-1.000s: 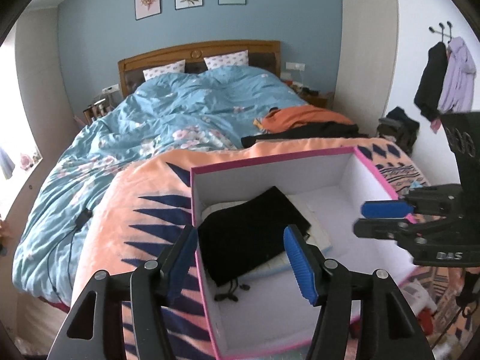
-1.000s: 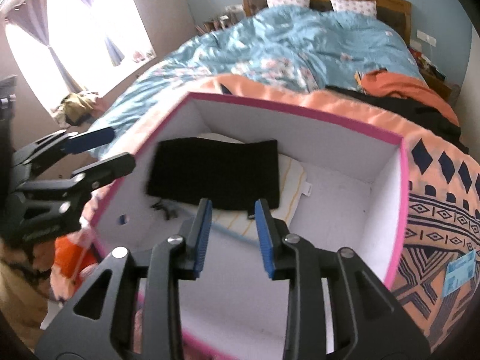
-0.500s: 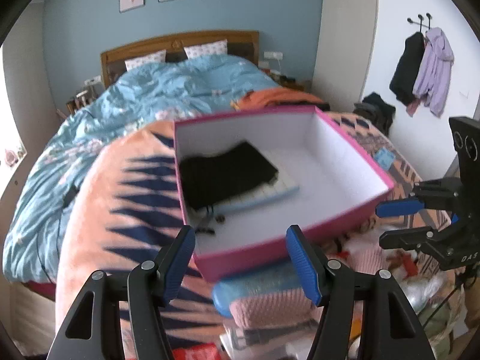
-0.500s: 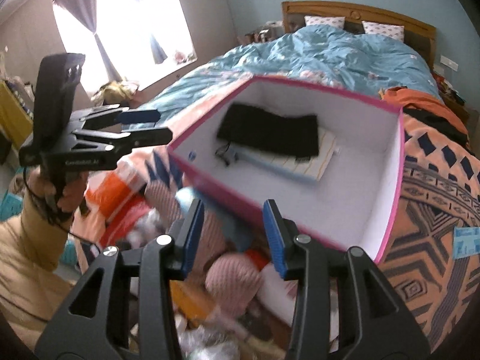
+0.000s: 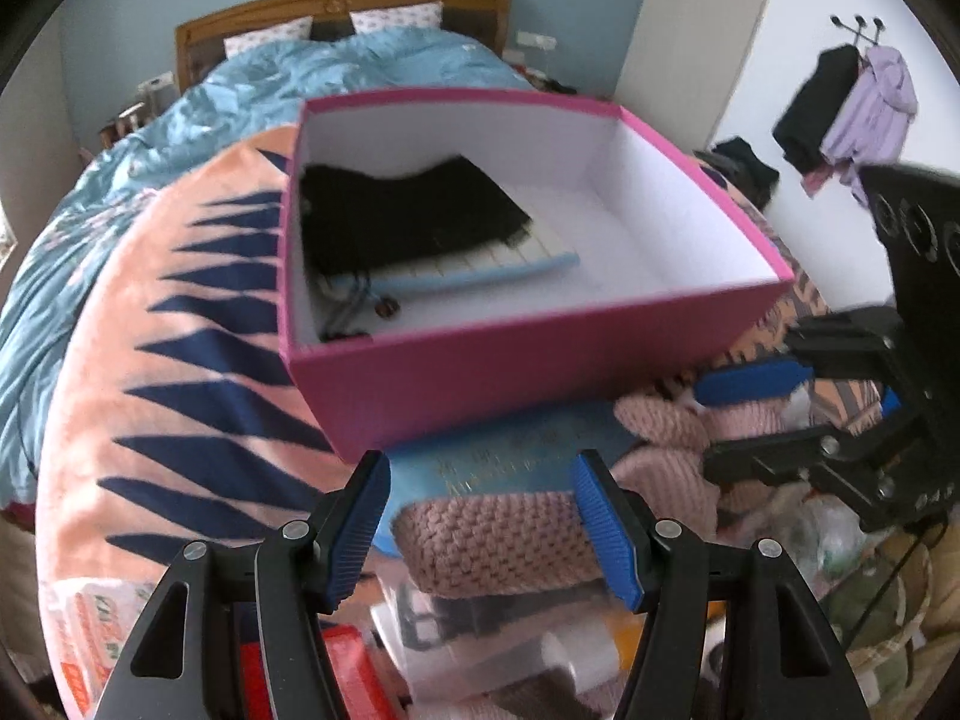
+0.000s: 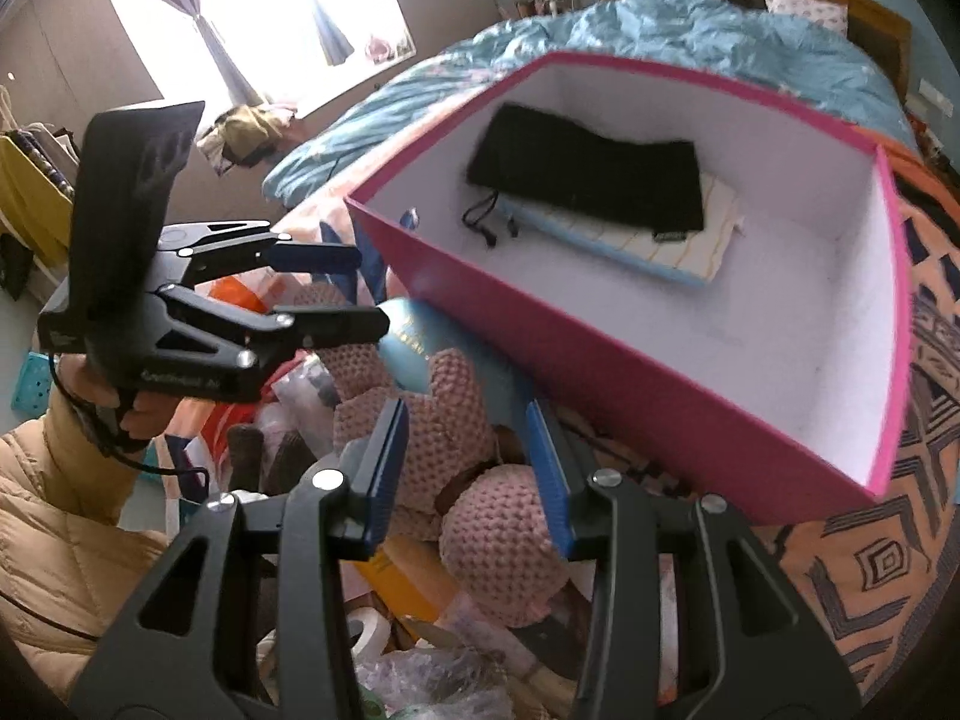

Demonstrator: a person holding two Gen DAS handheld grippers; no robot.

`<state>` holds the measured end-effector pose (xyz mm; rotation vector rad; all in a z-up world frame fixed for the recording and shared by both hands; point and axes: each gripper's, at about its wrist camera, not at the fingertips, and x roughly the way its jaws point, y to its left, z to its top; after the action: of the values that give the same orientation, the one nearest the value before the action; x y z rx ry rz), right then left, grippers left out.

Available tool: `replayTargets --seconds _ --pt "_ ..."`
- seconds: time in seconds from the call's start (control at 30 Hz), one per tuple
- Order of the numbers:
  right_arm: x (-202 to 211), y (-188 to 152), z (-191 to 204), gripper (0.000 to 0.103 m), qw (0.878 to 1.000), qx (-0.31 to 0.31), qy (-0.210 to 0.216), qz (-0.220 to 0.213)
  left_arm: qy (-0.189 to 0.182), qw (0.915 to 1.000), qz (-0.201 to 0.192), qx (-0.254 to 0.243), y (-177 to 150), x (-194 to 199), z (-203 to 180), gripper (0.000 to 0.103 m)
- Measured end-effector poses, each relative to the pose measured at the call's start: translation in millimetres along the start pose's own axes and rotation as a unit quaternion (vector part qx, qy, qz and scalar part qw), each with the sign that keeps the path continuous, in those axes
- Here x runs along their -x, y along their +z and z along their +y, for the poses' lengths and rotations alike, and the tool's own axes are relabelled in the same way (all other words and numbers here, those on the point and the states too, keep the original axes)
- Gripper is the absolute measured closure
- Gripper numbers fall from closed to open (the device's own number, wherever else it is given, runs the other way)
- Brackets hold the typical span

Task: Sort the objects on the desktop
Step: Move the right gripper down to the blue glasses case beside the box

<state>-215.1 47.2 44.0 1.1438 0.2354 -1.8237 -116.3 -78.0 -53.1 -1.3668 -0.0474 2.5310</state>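
Two claws hung over clutter just in front of the open pink cardboard box [image 5: 540, 354]. The left claw [image 5: 480, 525] stood apart, empty, above a pink knitted piece [image 5: 498, 546]. The right claw [image 6: 471, 474], its jaws lately widening, gaped empty over pink crocheted items [image 6: 498, 540]. Inside the box lay a black cloth pouch [image 6: 588, 180].

Both views have swung down from inside the pink box [image 5: 528, 354] to the clutter before it; pink knitted items [image 6: 480, 480] now fill the lower frame, and the right gripper [image 6: 471, 474] jaws have just widened, empty
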Motion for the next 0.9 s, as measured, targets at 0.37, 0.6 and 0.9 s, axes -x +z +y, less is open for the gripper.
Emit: replayTargets --seconds 0.37,0.6,0.9 --pt "-4 -18 36 0.058 0.996 0.061 0.032 0.051 -0.069 0.9963 0.030 -0.041 -39 13 -20 0.039" --pt "5 -14 34 0.058 0.997 0.056 0.040 0.046 -0.074 0.9967 0.022 -0.025 -42 24 -6 0.039" --pt "-30 14 -1 0.058 0.998 -0.034 -0.006 0.058 -0.047 0.9979 0.019 0.040 -21 9 30 0.038"
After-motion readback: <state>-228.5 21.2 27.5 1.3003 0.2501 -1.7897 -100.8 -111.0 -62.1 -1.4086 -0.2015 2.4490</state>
